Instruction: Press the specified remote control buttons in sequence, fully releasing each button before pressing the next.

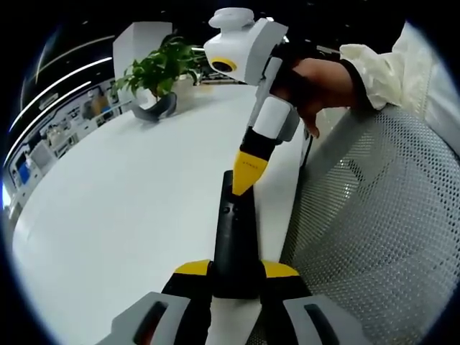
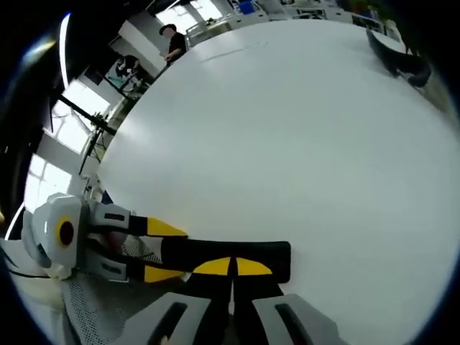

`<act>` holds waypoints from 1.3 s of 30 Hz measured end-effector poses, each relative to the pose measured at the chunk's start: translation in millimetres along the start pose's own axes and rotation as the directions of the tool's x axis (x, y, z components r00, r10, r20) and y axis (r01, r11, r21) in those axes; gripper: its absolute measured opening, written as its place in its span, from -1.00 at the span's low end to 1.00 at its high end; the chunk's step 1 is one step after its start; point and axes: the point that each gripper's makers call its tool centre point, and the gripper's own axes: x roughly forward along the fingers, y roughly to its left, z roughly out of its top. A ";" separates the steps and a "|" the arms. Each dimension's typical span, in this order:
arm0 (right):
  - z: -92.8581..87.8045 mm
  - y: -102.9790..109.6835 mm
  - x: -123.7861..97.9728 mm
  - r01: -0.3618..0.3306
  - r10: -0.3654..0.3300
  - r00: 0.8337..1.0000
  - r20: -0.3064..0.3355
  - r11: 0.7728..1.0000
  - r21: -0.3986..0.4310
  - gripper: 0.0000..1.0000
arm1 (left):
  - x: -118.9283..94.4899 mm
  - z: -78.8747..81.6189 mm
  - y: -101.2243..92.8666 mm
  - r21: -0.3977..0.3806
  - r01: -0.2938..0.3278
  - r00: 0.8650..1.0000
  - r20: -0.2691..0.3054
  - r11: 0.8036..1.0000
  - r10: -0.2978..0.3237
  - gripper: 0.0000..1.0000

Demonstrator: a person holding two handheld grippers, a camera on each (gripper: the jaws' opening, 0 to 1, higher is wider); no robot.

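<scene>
A broad white table spreads across both views, with a grey mesh chair back at its near right edge in the left gripper view. A leafy green potted plant stands at the far side of the table.

A long, slim black remote control lies lengthwise between the yellow-tipped jaws of the left gripper, which are clamped on its near end. The remote reaches away over the table edge; small buttons show faintly on its upper face.

The right gripper comes down steeply from the upper right, held in a person's hand with a cream sleeve. Its jaws are together, and their yellow tip touches the far part of the remote's face.

In the right gripper view, the right gripper has its joined yellow tips on the remote control, which lies crosswise, gripped at its left end by the left gripper.
</scene>
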 end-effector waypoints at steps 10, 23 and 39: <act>7.1 10.0 1.4 -0.056 0.057 0.998 0.034 0.998 -0.020 -1.00 | 2.1 2.0 -6.4 0.020 0.023 1.000 0.001 1.000 -0.023 -0.52; -0.3 18.0 10.7 -0.066 0.066 0.998 -0.014 0.995 -0.074 -1.00 | 2.1 2.4 -6.2 0.023 0.027 1.000 0.006 0.999 -0.027 -0.51; 0.1 17.3 11.5 -0.073 0.074 0.997 0.014 0.995 -0.067 -1.00 | 1.4 2.0 -7.0 0.022 0.027 1.000 0.010 0.999 -0.027 -0.52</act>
